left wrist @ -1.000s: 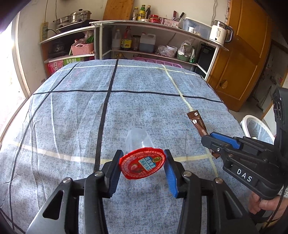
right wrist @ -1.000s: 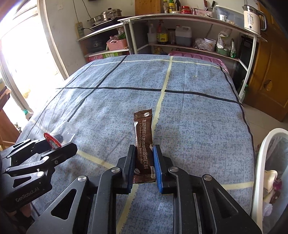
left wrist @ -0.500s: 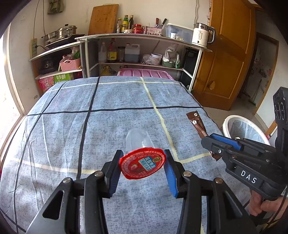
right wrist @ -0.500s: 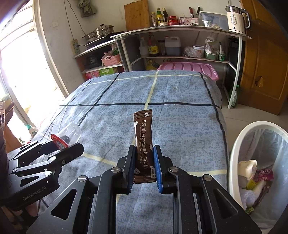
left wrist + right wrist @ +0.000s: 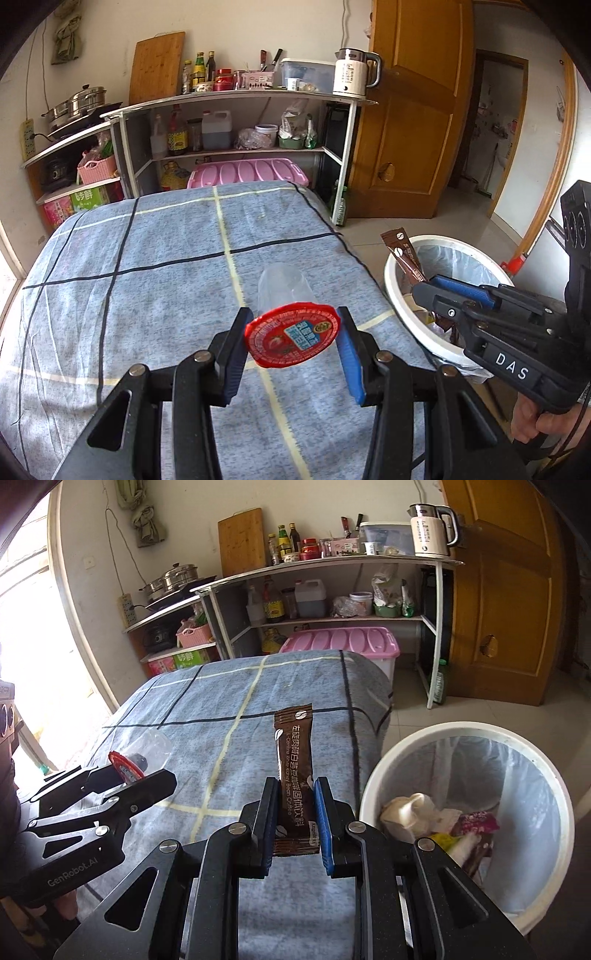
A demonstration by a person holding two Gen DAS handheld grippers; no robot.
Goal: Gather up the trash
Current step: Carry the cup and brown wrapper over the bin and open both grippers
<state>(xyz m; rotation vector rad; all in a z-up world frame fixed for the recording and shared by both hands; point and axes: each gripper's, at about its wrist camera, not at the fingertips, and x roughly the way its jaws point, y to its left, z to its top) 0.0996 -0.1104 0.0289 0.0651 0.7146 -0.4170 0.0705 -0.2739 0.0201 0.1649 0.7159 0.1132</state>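
Nearest us, our left gripper (image 5: 291,341) was clamped on a clear plastic cup (image 5: 286,321) by its red foil lid, holding it in the air above the blue checked table (image 5: 155,280), well to the left of the white trash bin (image 5: 373,775). Our right gripper (image 5: 295,812) pinched the lower end of a brown coffee sachet (image 5: 294,755), which stood upright just left of the bin's rim, over the table's edge. In the bin lay crumpled paper and wrappers (image 5: 439,819). Beyond the bin stood the kitchen shelf (image 5: 332,563) and a wooden door (image 5: 506,602).
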